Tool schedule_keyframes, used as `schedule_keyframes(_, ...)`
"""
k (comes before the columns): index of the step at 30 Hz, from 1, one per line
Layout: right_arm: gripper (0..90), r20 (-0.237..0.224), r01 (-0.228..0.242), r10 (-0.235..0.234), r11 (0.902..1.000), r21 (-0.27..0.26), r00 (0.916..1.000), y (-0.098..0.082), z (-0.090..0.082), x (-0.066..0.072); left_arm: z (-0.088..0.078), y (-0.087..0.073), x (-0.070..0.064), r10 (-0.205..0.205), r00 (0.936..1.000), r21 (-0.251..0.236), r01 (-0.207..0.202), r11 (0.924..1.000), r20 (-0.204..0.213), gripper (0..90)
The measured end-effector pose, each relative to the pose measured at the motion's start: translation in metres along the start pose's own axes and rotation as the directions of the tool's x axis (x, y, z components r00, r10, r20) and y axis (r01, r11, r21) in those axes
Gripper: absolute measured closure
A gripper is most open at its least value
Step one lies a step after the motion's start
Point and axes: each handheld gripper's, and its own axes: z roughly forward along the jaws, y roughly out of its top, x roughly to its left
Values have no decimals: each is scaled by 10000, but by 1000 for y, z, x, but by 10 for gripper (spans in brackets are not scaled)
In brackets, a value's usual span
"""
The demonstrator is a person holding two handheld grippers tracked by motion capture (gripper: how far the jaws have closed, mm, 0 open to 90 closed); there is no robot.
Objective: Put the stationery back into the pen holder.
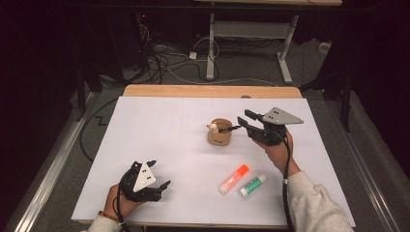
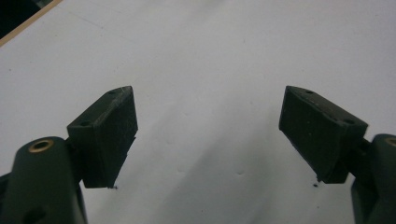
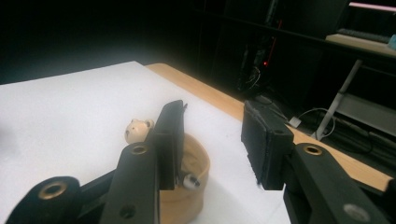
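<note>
— Looking at the right tongs (image 1: pixel 243 121): gripping anything?
— No, jaws parted and empty, just beside the wooden cup (image 1: pixel 219 132) mid-table, nearer the far edge.
— And the left tongs (image 1: pixel 155 178)?
— Wide open, empty, by the near-left corner.

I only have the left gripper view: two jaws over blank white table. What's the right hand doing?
Observer: The right gripper is beside a small round wooden cup near the middle of the white table, jaws apart with nothing between them.
Operator: Anything in the cup?
Observer: Yes, a pen with a little bear head on top sticks up from it, and something with a silver tip lies inside.
Operator: What else is on the table?
Observer: Two sticks lie near the right forearm: an orange marker and a green-and-white glue stick, side by side.
</note>
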Motion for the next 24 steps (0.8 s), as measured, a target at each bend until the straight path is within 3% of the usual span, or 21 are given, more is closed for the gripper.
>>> schedule_keyframes(7,542,270,298,-293,9994,-159,9992,-5,-29,3,2,0,0,-14,10000,66,13,10000,20,188)
schedule_keyframes(13,422,451,468,-462,9988,-123,9979,-7,-50,5,2,1,-1,-4,10000,108,4,9999,0,188)
schedule_keyframes(24,345,1130,1251,-1319,9900,653,9848,-31,-83,13,1,2,0,-103,9998,234,99,9997,140,189)
